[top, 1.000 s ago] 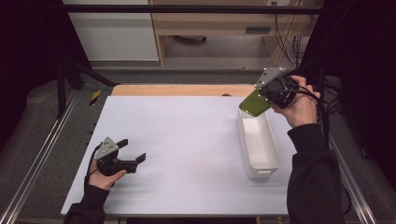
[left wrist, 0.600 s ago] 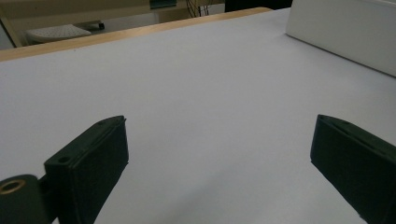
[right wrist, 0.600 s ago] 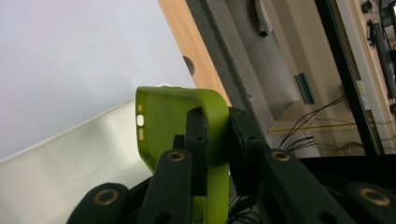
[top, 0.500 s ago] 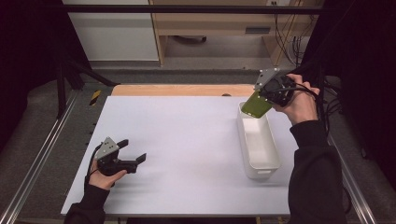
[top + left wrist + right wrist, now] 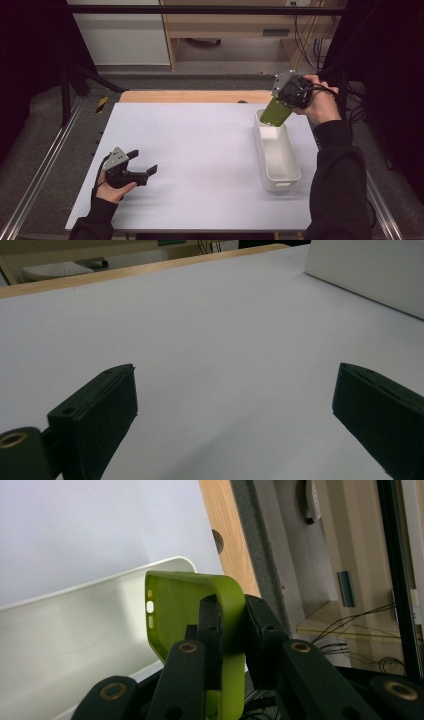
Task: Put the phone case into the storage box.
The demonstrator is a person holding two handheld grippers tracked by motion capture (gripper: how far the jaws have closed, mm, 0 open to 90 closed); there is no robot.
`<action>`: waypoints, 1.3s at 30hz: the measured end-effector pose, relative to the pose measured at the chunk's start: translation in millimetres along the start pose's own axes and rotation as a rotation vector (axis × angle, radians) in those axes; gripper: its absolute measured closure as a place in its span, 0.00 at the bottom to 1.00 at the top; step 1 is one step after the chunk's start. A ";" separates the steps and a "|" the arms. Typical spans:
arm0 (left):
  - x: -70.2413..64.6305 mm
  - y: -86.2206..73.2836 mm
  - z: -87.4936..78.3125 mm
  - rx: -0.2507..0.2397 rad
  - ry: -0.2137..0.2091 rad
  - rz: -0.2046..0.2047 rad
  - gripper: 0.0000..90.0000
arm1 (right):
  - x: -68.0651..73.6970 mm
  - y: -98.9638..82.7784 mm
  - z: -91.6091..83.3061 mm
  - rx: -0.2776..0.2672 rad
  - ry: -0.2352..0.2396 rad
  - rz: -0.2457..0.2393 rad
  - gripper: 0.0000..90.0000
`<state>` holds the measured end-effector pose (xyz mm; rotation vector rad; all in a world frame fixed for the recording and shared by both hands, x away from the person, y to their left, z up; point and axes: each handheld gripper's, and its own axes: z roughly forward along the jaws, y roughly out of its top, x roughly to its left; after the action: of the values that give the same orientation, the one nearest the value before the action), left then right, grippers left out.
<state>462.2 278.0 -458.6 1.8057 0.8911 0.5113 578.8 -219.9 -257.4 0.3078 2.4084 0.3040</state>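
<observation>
My right gripper (image 5: 286, 103) is shut on a green phone case (image 5: 275, 112), pinching one side wall of it between the jaws. In the right gripper view the green phone case (image 5: 200, 610) hangs over the far end of a long white bin (image 5: 70, 635), with my right gripper (image 5: 231, 625) clamped on its edge. The white bin (image 5: 289, 176) stands lengthwise at the table's right side. My left gripper (image 5: 144, 162) rests low on the white tabletop at the near left, jaws wide apart and nothing between them. From the left gripper view my left gripper (image 5: 235, 395) faces bare table.
The white tabletop (image 5: 200, 150) ends in a wooden strip (image 5: 190, 96) at the far edge. Metal rails (image 5: 40, 170) run along both sides. A wall of the white bin (image 5: 370, 270) rises at the upper right of the left gripper view. Cables (image 5: 345, 95) trail behind the right hand.
The right hand has carried the green phone case a little toward the bin's far end and slightly down. The left hand has stayed in place.
</observation>
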 end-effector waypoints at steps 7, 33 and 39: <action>0.3 -1.1 1.5 0.005 -0.001 -0.004 0.04 | -7.1 0.7 15.8 0.015 0.029 -0.068 0.88; 2.6 -3.9 4.9 0.023 0.000 -0.009 0.04 | -8.7 7.4 69.1 0.012 0.112 -0.268 0.88; 2.7 -4.1 5.1 0.026 -0.001 -0.008 0.04 | -9.4 7.1 77.9 0.007 0.120 -0.288 0.88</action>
<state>466.1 277.8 -464.5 1.8251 0.9076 0.4961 638.0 -205.4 -307.4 -0.0570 2.5307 0.1871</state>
